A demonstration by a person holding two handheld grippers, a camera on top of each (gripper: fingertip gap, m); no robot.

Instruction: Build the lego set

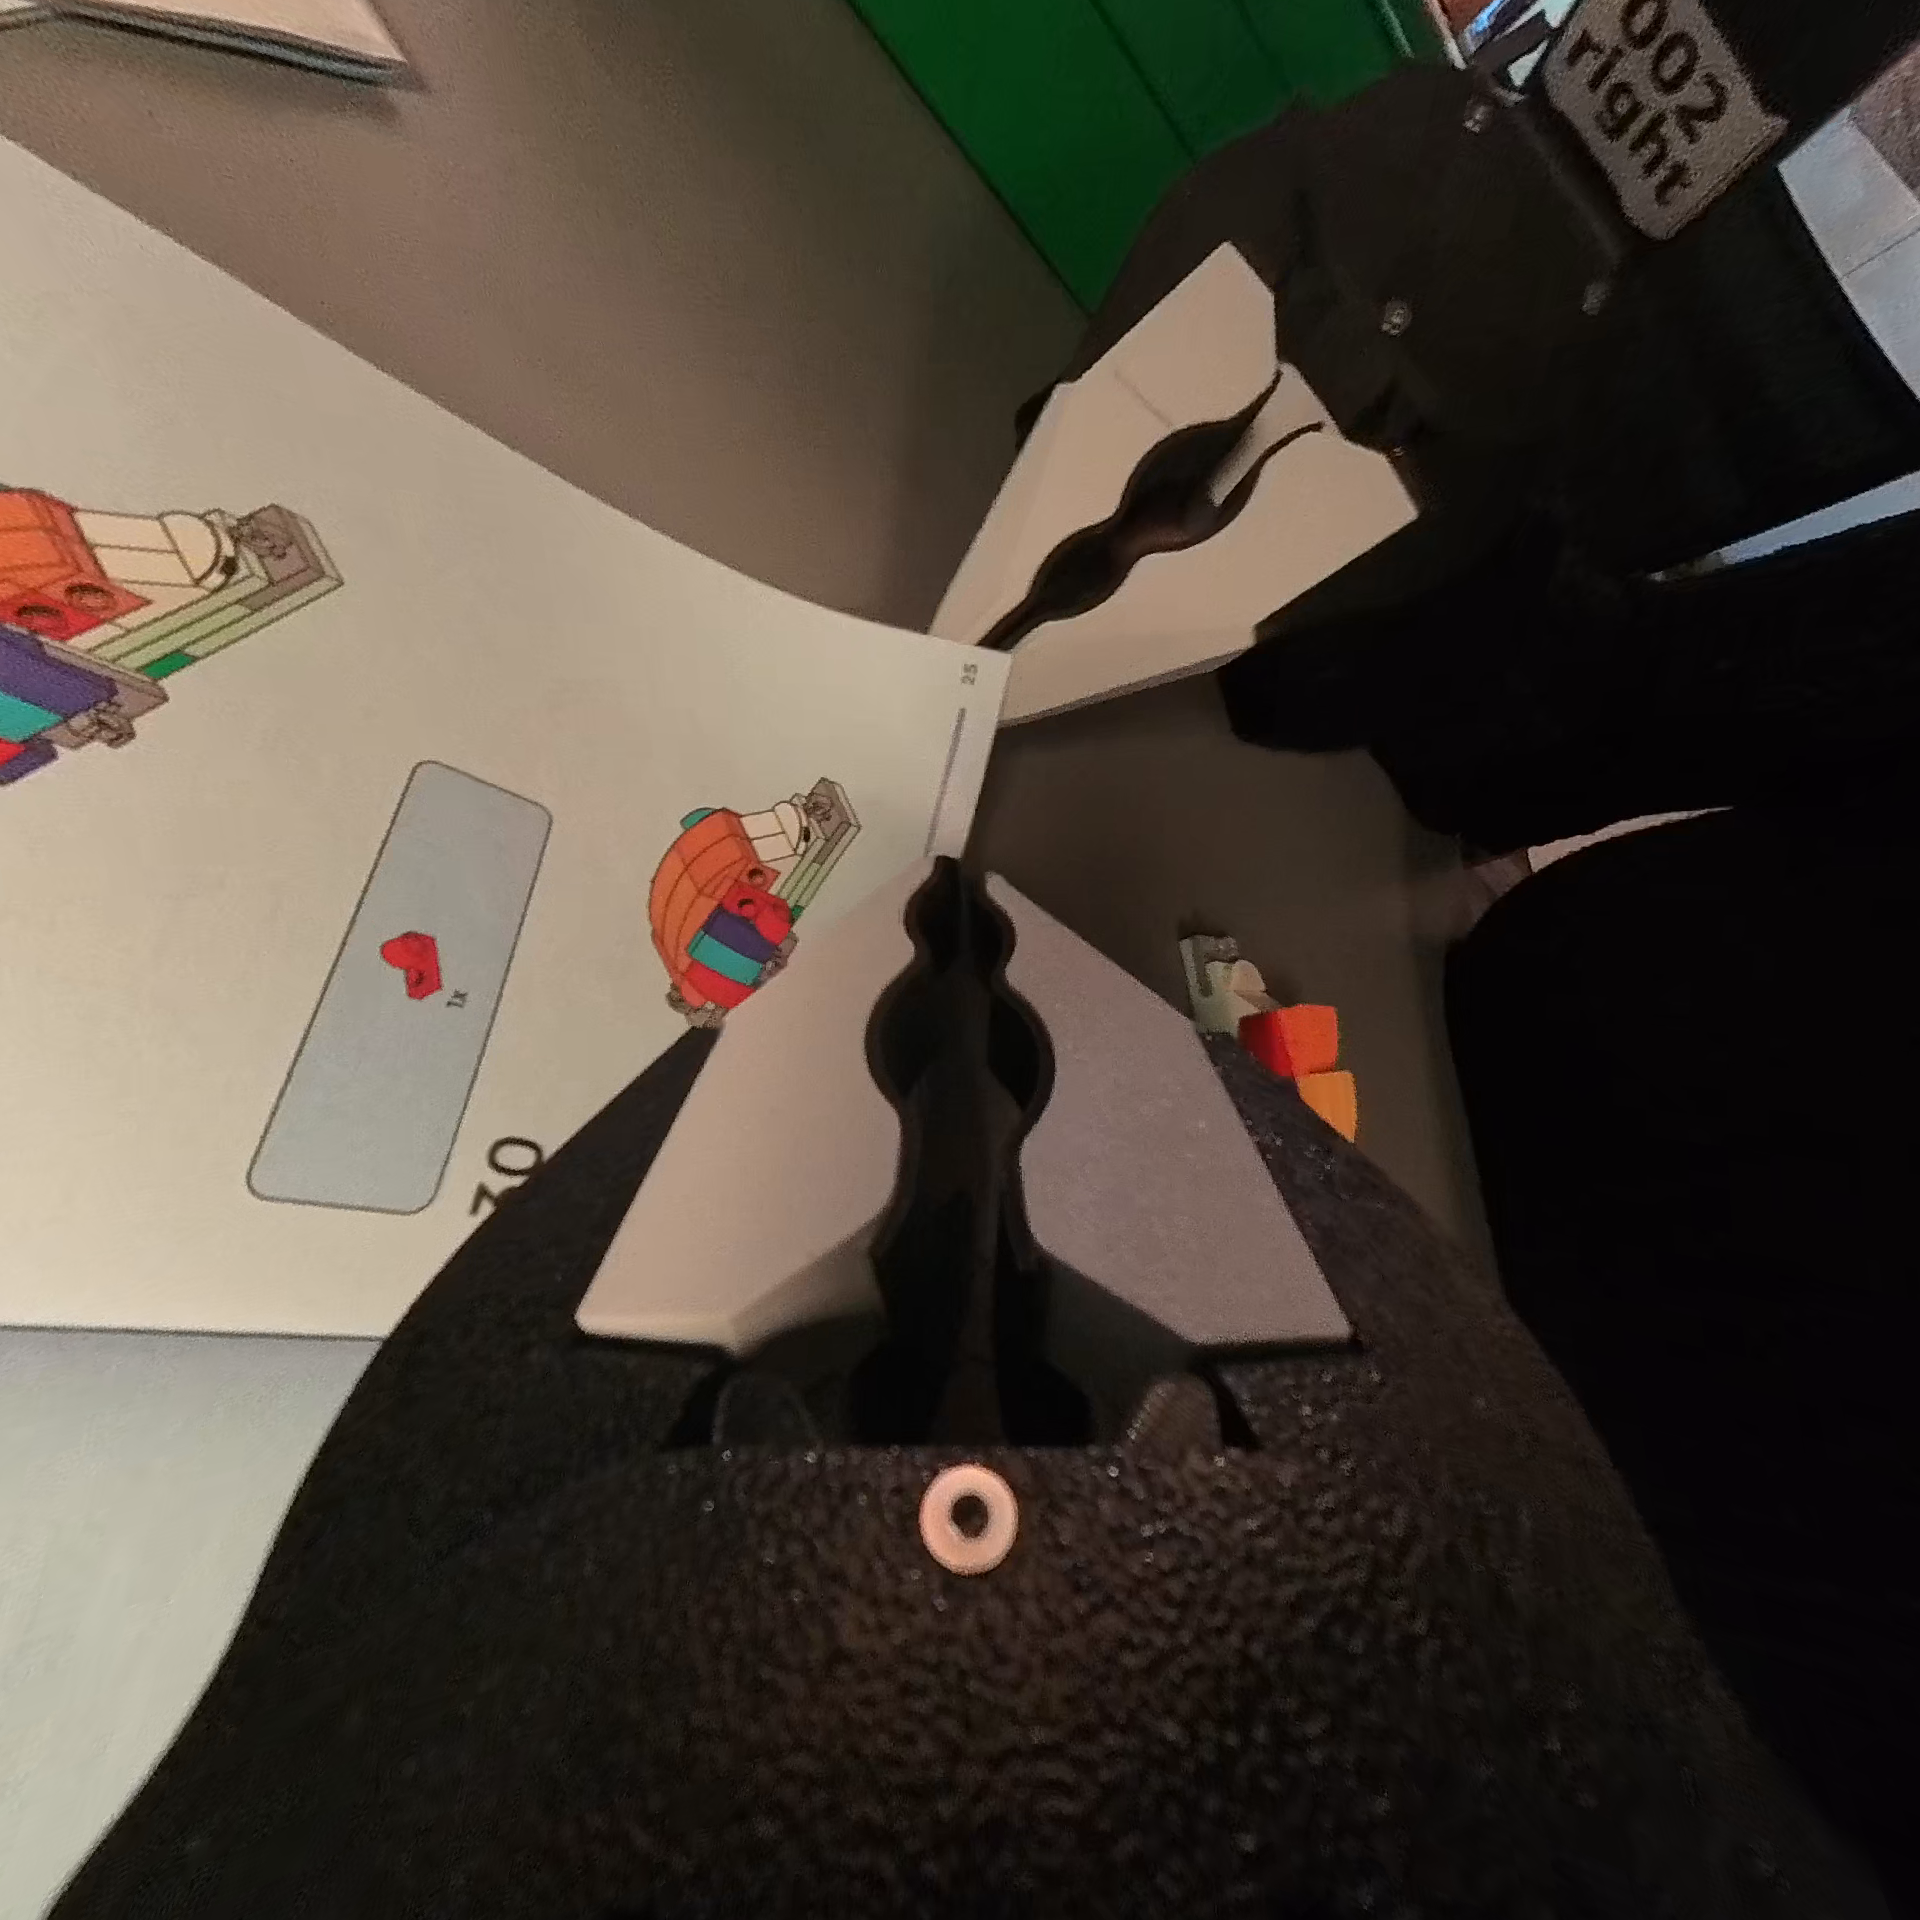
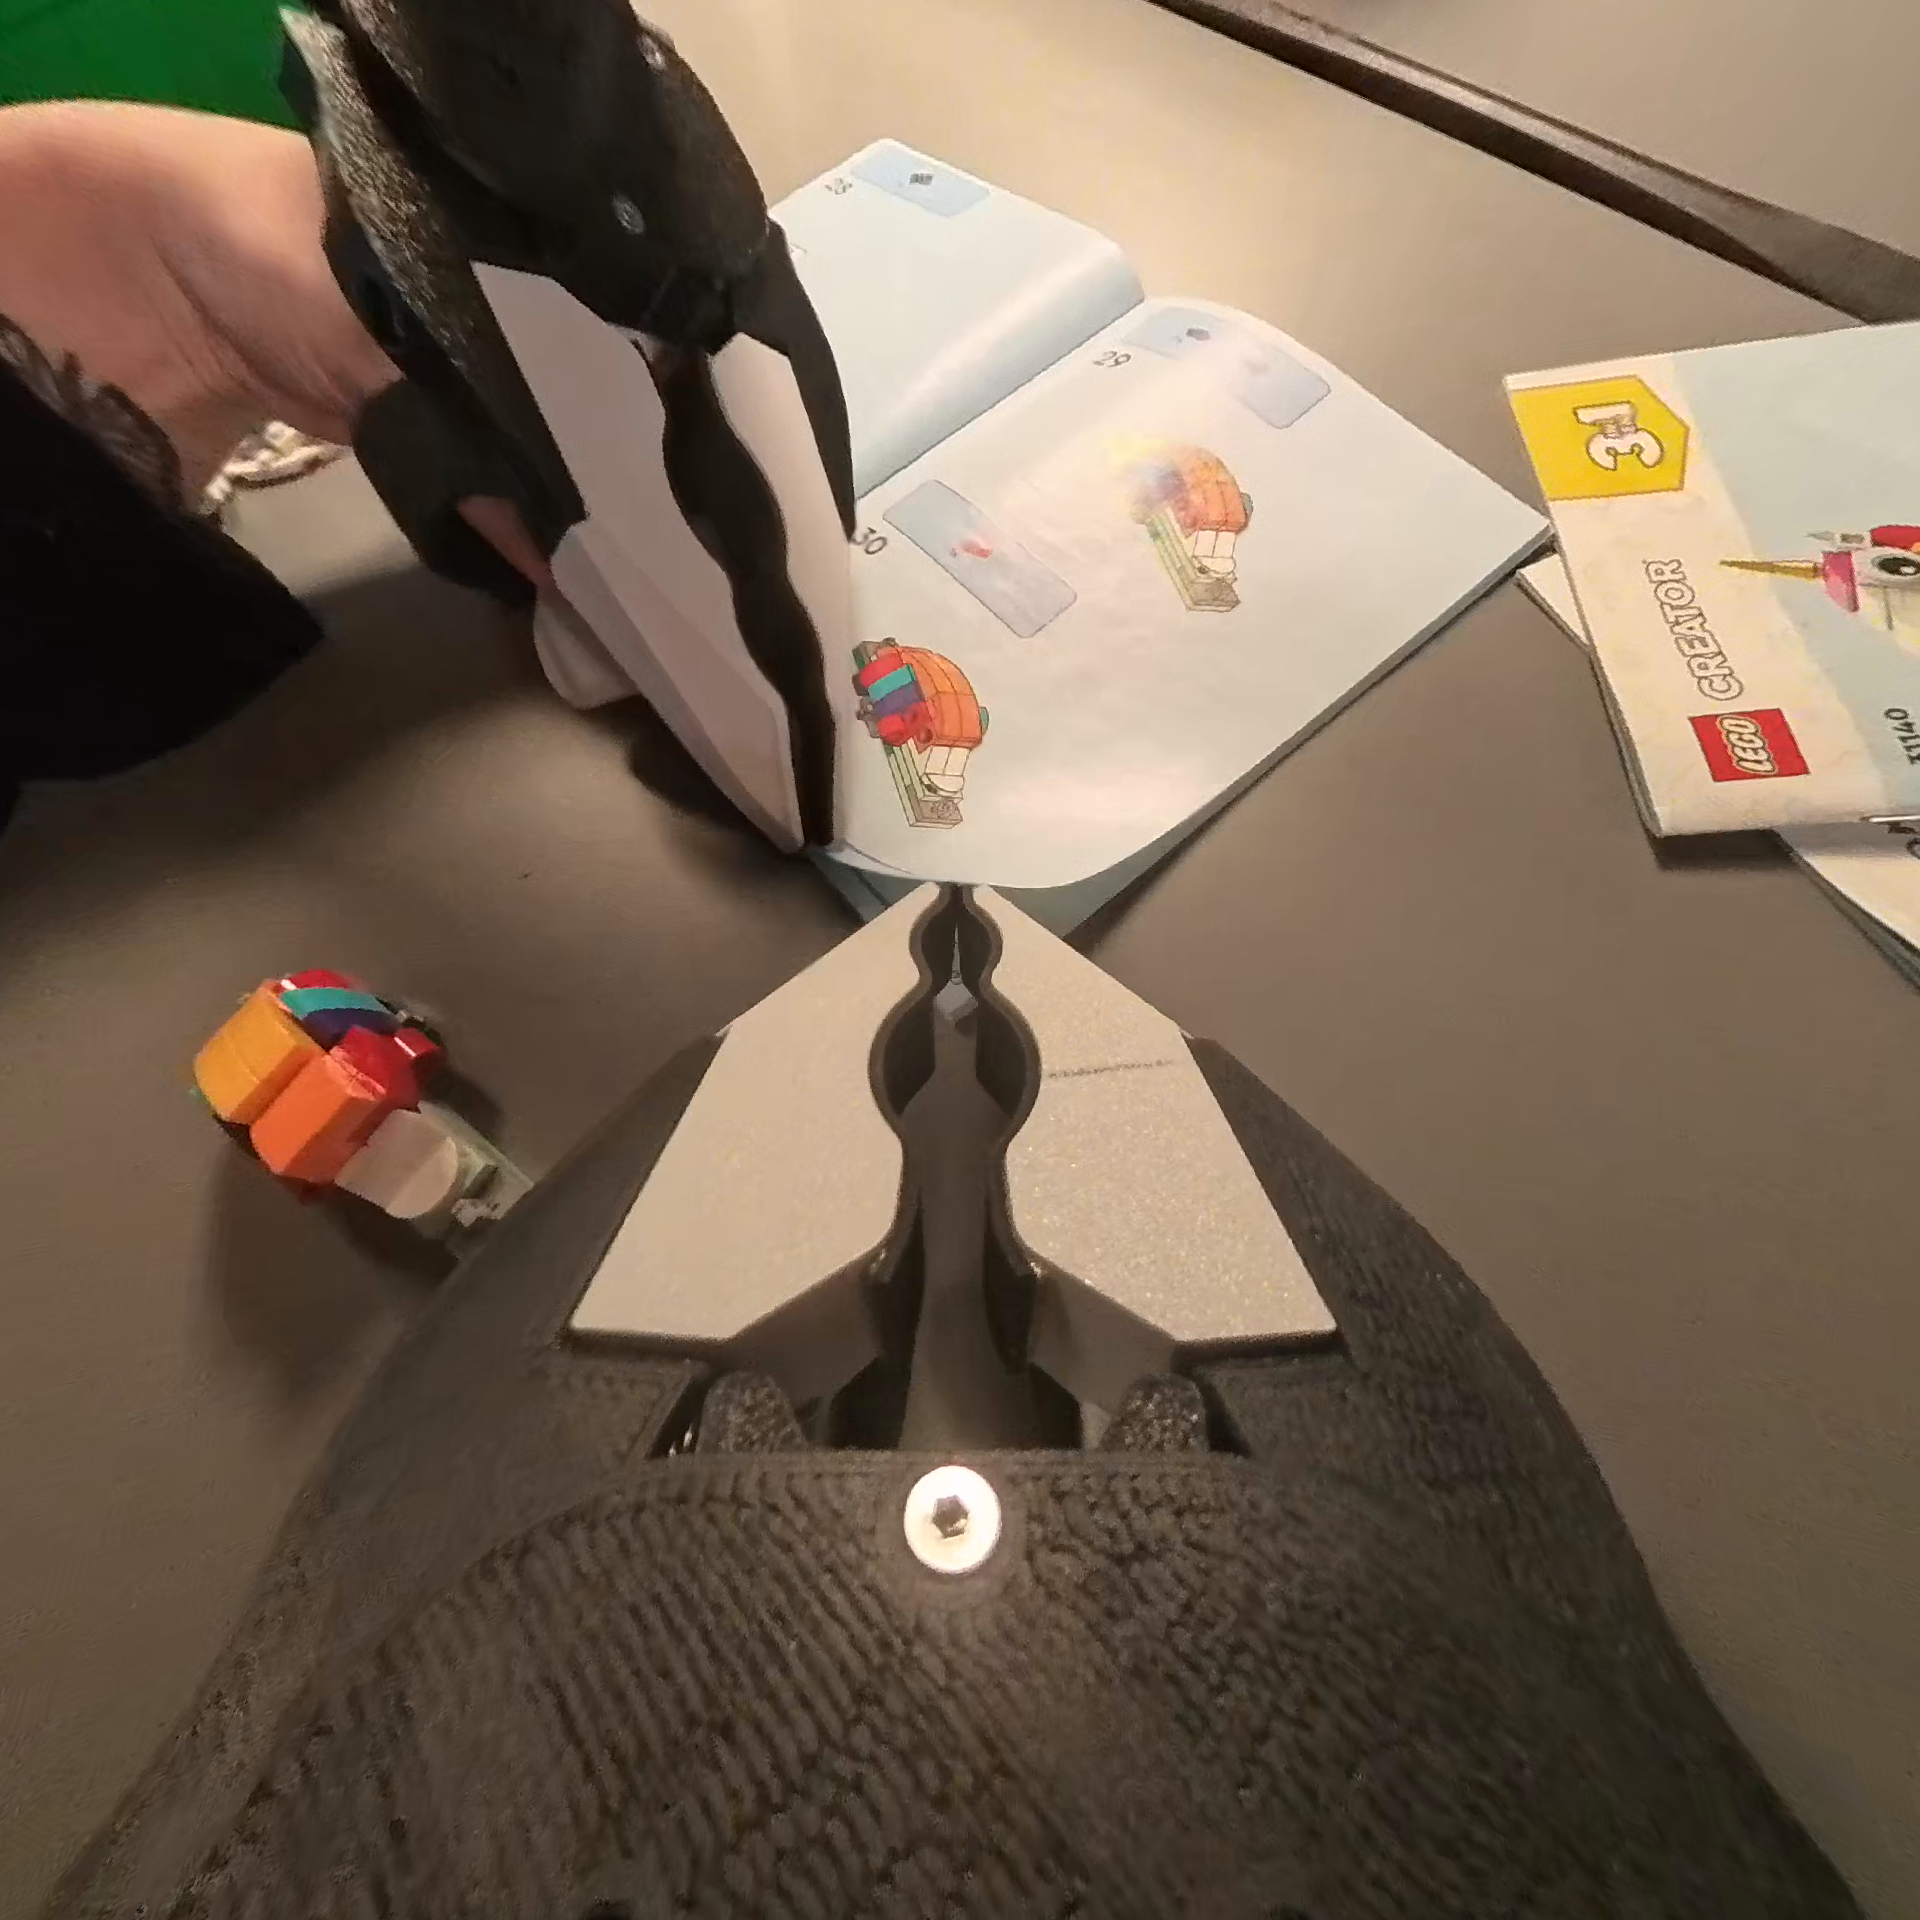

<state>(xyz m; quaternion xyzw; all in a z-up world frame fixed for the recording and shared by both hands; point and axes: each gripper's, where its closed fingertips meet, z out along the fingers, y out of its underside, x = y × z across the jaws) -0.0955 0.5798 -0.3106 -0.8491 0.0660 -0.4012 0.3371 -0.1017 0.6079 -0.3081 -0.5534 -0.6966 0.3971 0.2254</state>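
An open instruction booklet (image 2: 1039,499) lies on the dark table (image 2: 1455,1039). Its near page (image 1: 623,727) curls upward. My right gripper (image 2: 956,896) is shut, with its tips pinching the corner of that curled page; it also shows in the left wrist view (image 1: 992,636). My left gripper (image 1: 951,871) is shut and empty, tip down beside the page's edge, and shows in the right wrist view (image 2: 816,831). The partly built model (image 2: 322,1091), orange, red, white and pale green, lies on the table to the left of my right gripper. It is half hidden behind my left finger (image 1: 1294,1049).
Other closed booklets (image 2: 1766,582) are stacked at the right. A person's hand (image 2: 156,260) holds the left gripper. A green surface (image 1: 1039,104) stands behind the table. The table's far edge (image 2: 1558,135) runs across the top right. Both grippers' tips are close together, under 4 cm apart.
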